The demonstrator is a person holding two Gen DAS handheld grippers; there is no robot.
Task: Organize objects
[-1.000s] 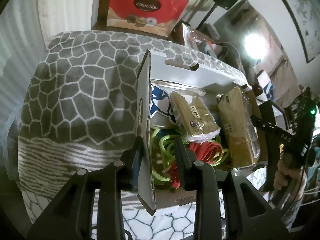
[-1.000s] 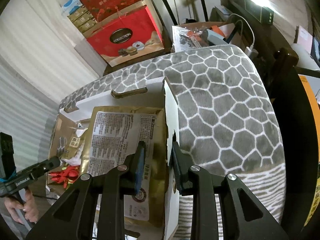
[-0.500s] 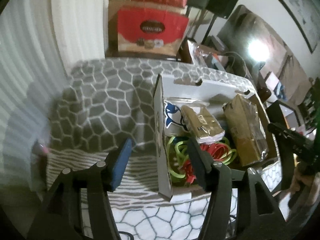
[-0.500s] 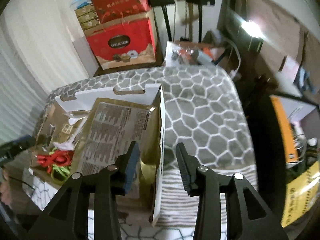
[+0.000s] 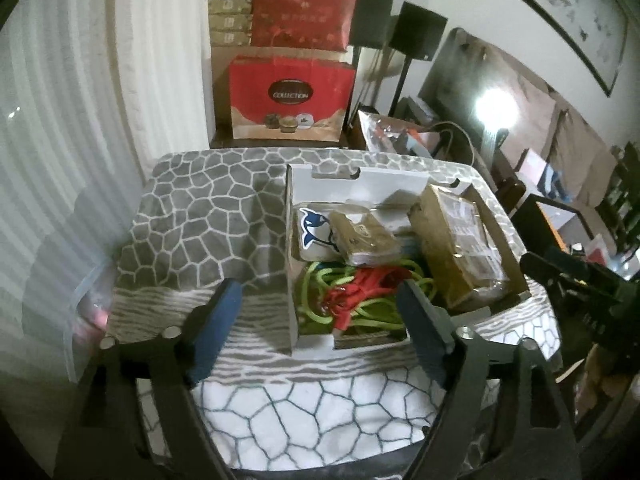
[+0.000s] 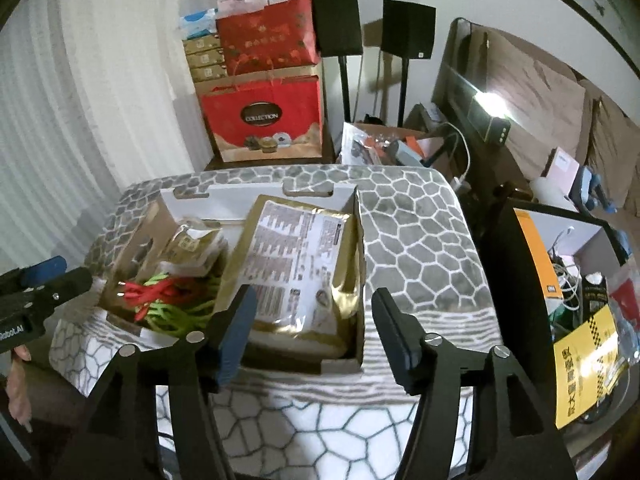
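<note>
A white cardboard box (image 5: pixel 360 178) sits on the grey-and-white patterned cloth (image 5: pixel 200 220). It holds a large gold package (image 5: pixel 456 240), a small gold pack (image 5: pixel 364 236), a dolphin-print pack (image 5: pixel 314 228), green cords (image 5: pixel 320 292) and a red cord (image 5: pixel 360 288). My left gripper (image 5: pixel 316 296) hangs in front of and above the box's left wall. Its jaws are opening and the pads touch nothing. My right gripper (image 6: pixel 314 300) hovers over the box's right front corner, by the large gold package (image 6: pixel 296 264). Its jaws are opening too, clear of the wall.
Behind the table stand a red gift bag (image 5: pixel 290 100), stacked boxes and two black speakers (image 5: pixel 416 36) on stands. A white curtain (image 5: pixel 60 120) hangs at the left. To the right is an open crate of clutter (image 6: pixel 580 280) and a dark table edge.
Both grippers were shut on the box's side walls. They have let go, opened wide and drawn back and upward. The box now rests on the cloth.
</note>
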